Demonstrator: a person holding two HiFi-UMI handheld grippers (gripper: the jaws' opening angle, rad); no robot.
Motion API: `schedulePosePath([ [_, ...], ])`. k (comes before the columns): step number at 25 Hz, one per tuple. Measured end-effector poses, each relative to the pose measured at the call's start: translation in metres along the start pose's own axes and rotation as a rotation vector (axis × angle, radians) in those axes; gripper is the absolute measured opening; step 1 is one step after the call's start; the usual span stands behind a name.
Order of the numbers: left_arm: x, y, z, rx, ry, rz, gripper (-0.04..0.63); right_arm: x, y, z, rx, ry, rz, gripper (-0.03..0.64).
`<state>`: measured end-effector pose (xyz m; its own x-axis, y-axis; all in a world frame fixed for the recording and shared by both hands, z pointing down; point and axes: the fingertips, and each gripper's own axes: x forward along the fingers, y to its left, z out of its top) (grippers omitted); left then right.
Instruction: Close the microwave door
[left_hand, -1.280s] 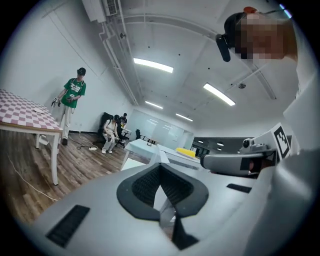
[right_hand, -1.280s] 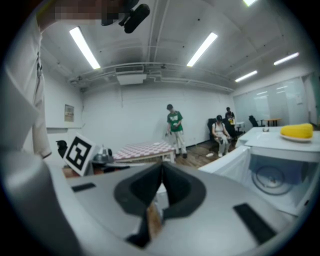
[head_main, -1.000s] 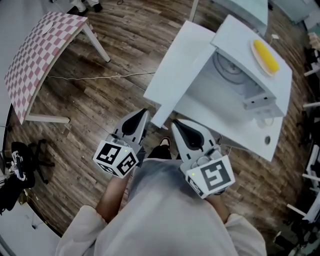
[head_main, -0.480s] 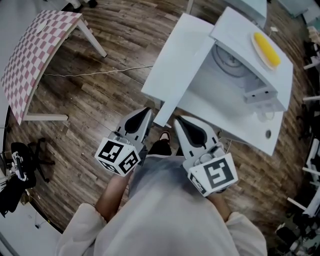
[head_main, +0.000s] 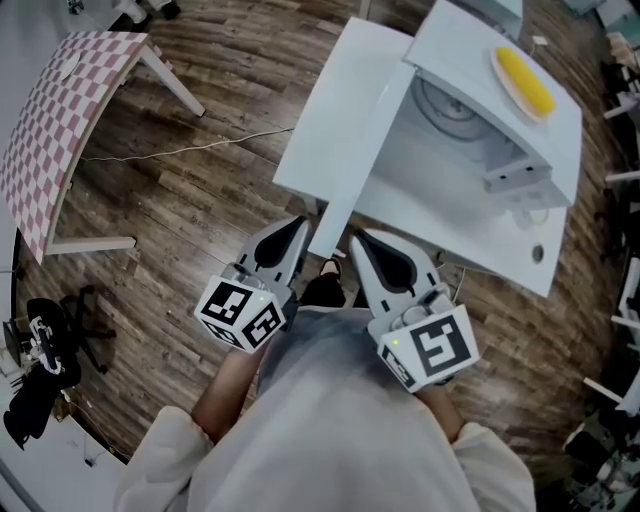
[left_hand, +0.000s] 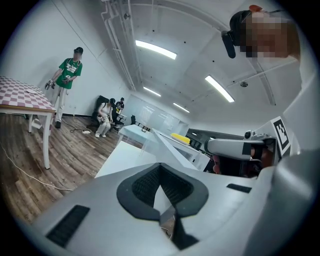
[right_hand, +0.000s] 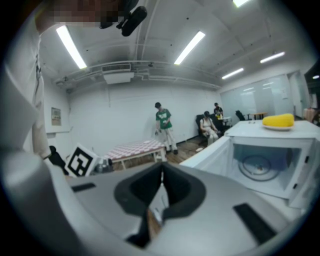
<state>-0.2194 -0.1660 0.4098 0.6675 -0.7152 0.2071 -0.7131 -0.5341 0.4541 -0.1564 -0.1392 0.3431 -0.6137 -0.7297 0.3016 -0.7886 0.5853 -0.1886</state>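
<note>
1. Looking down, we see the microwave door (head_main: 340, 120) swung wide open, standing to the left of the microwave (head_main: 470, 55) cavity.
2. Our left gripper (head_main: 297, 222) has its jaws closed together on nothing, its tips near the door's lower corner.
3. Our right gripper (head_main: 354, 238) is likewise closed and empty, just beside the door's near edge.
4. A corn cob (head_main: 527, 82) on a plate (head_main: 498, 66) rests on the microwave's top.

No words, brands or numbers can be read. The marker cube (head_main: 240, 312) on the left gripper (head_main: 297, 228) and the one on the right gripper (head_main: 360, 240) bear only black-and-white square patterns. A framed notice (right_hand: 55, 116) in the right gripper view is too small to read.
</note>
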Motion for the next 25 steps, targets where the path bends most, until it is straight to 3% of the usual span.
schedulePosePath([
  [5,0.007,-0.013,0.001,-0.004,0.012,-0.046,0.018,-0.007,-0.009,0.001,0.019,-0.010,-0.033,0.023],
  [9,0.014,-0.025,0.000,0.073,0.030,-0.063,0.018,-0.011,-0.013,-0.002,0.024,-0.007,-0.046,0.023],
  [17,0.024,-0.044,-0.003,0.032,0.043,-0.127,0.018,-0.019,-0.025,-0.005,0.040,-0.017,-0.081,0.023],
  [25,0.032,-0.058,-0.008,0.043,0.056,-0.161,0.018,-0.029,-0.040,-0.007,0.055,-0.019,-0.123,0.023],
])
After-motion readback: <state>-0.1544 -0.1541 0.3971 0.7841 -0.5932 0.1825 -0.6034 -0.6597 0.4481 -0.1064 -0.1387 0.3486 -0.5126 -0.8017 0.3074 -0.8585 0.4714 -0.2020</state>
